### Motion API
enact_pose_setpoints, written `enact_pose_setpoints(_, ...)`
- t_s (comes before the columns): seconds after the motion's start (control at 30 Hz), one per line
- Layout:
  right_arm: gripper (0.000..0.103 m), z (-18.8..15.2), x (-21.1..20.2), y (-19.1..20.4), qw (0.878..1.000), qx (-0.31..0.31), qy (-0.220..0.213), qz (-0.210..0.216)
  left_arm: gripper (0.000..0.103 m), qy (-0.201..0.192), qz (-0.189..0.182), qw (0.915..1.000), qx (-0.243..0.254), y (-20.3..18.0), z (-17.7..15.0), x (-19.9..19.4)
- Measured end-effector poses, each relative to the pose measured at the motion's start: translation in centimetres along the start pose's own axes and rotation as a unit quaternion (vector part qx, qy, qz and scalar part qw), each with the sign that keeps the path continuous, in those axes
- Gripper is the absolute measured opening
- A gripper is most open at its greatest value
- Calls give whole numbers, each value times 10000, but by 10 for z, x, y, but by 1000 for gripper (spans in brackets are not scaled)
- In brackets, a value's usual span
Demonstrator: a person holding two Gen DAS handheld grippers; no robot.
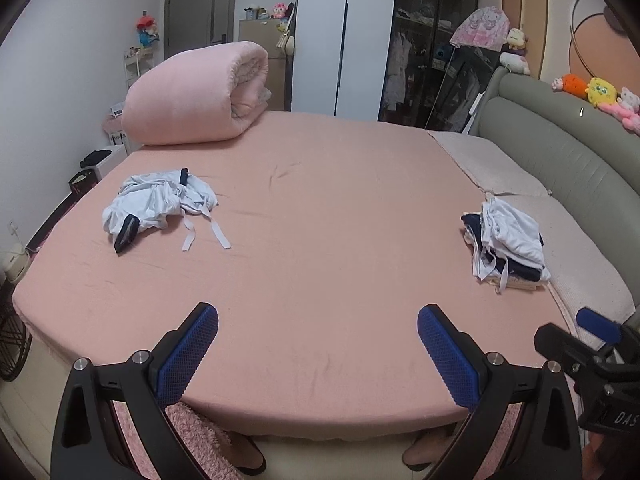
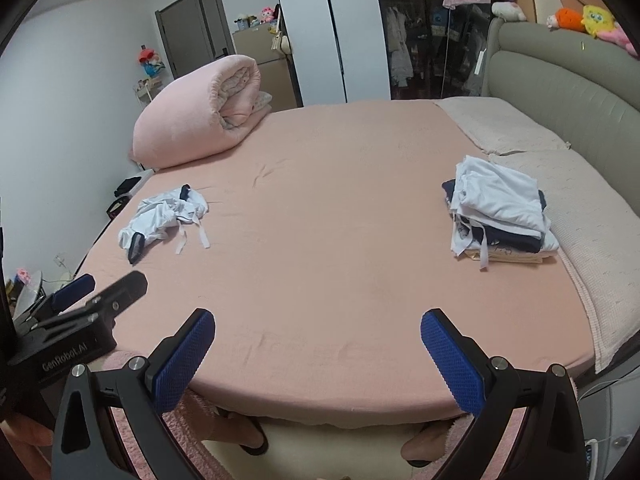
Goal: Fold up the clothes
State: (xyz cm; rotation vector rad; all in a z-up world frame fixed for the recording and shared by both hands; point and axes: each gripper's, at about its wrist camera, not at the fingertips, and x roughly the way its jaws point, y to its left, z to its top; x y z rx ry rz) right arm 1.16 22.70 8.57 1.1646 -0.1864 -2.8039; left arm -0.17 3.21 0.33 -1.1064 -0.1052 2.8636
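While I hold both tools above the near edge of the bed [image 1: 320, 264], neither one grips anything: the left gripper [image 1: 318, 344] has its blue-padded fingers [image 1: 188, 356] spread wide apart over bare sheet, and the right gripper [image 2: 318, 344] stands just as wide, its pads [image 2: 452, 360] empty. From the left wrist view I see the right tool at the lower right margin; from the right wrist view the left tool sits at the lower left, so the two hang side by side, apart.

The crumpled garment [image 1: 158, 204], white with dark trim and loose ribbon ties trailing toward me, lies unfolded on the left part of the pink sheet, well apart from both grippers. On the right, near the pillows [image 1: 568, 240], sits a stack of folded clothes [image 1: 508, 240], white on top, navy and cream below. A rolled pink quilt [image 1: 196, 96] rests at the far left corner. The grey headboard [image 1: 560, 148] curves along the right side.
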Motion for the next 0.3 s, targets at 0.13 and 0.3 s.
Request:
enact_pose_setpoints(0.13, 103, -1, 4, 2, 10000, -40, 51, -35, 102, 93, -171, 9998, 1, -3, -4, 4)
enact_pose_setpoints(0.3, 103, -2, 8, 4, 9999, -41, 101, -69, 102, 64, -224, 9997, 6, -2, -5, 4)
